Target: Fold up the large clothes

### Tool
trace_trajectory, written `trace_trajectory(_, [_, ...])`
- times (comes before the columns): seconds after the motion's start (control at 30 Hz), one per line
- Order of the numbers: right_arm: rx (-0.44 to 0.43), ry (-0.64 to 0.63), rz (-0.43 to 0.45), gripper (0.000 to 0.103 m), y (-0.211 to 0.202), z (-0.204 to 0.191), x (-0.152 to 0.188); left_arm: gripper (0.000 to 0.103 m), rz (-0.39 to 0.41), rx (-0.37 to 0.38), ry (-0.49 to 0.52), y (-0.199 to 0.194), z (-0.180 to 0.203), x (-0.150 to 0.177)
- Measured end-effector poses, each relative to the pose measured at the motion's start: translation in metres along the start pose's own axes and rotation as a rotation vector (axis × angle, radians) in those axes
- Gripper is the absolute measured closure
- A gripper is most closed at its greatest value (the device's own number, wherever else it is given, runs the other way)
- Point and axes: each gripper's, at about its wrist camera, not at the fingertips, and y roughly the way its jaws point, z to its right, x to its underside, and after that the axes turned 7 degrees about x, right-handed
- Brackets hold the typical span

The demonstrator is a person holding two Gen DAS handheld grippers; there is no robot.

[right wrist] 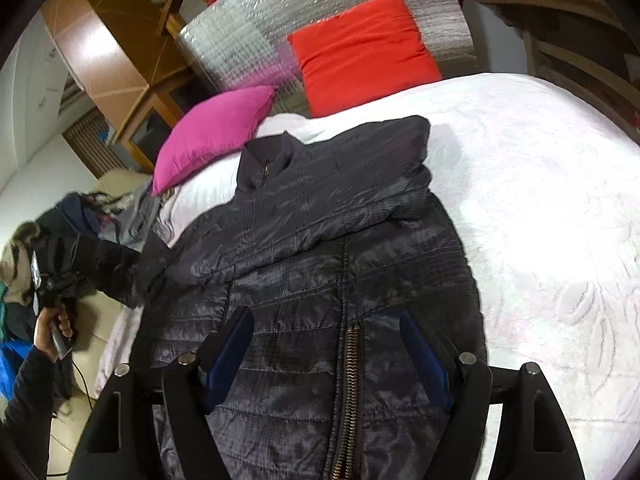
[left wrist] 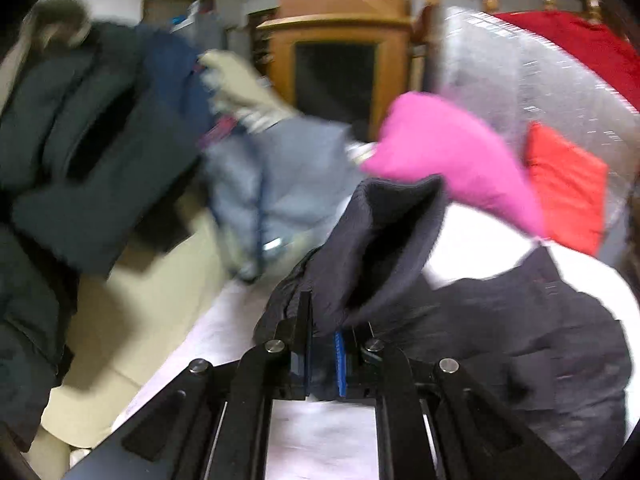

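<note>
A dark quilted jacket (right wrist: 320, 264) lies front-up on a bed (right wrist: 540, 220) covered in a white patterned spread, collar toward the pillows, brass-toned zipper (right wrist: 349, 380) running down its middle. One sleeve is folded across the chest, its cuff toward the bed's near left edge. The left gripper (left wrist: 322, 344) is clamped on a fold of the jacket's dark fabric (left wrist: 376, 248), which rises in a peak above the closed fingers; this view is blurred by motion. The right gripper (right wrist: 326, 356) hovers over the lower front of the jacket with its blue-padded fingers (right wrist: 230, 356) set wide apart, one on each side of the zipper, gripping nothing. A magenta pillow (right wrist: 212, 132) sits just beside the collar, and a red pillow (right wrist: 360, 52) stands against a silver quilted headboard panel (right wrist: 248, 40). Beside the bed, a heap of other coats (left wrist: 92, 128) lies piled up. A wooden cabinet (left wrist: 336, 52) stands beyond it.
</note>
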Motion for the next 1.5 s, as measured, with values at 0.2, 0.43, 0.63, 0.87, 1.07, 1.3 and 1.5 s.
trace_trajectory(0.2, [-0.051, 0.097, 0.035, 0.024, -0.02, 0.035, -0.001, 0.094, -0.025, 0.175, 0.04, -0.027, 0.121, -0.022])
trace_trajectory(0.43, [-0.074, 0.216, 0.068, 0.024, -0.039, 0.08, 0.001, 0.094, -0.024, 0.373, 0.123, -0.045, 0.281, -0.028])
trace_trajectory(0.63, [-0.081, 0.262, 0.061, 0.024, -0.042, 0.096, 0.0, 0.091, -0.117, 0.519, 0.172, -0.025, 0.38, 0.018])
trace_trajectory(0.87, [-0.089, 0.272, 0.039, 0.013, -0.041, 0.094, -0.006, 0.03, -0.299, 0.53, 0.125, 0.044, 0.394, 0.095])
trace_trajectory(1.07, [-0.18, 0.288, -0.025, 0.013, -0.018, 0.071, -0.026, 0.024, -0.222, 0.51, 0.042, 0.021, 0.306, 0.109])
trace_trajectory(1.3, [-0.332, 0.465, -0.24, 0.013, 0.072, 0.028, -0.048, 0.022, -0.14, 0.38, -0.125, 0.02, 0.196, 0.13])
trace_trajectory(1.5, [-0.212, 0.646, -0.23, 0.017, 0.117, 0.029, -0.056, 0.022, -0.16, 0.36, -0.256, 0.029, 0.139, 0.155])
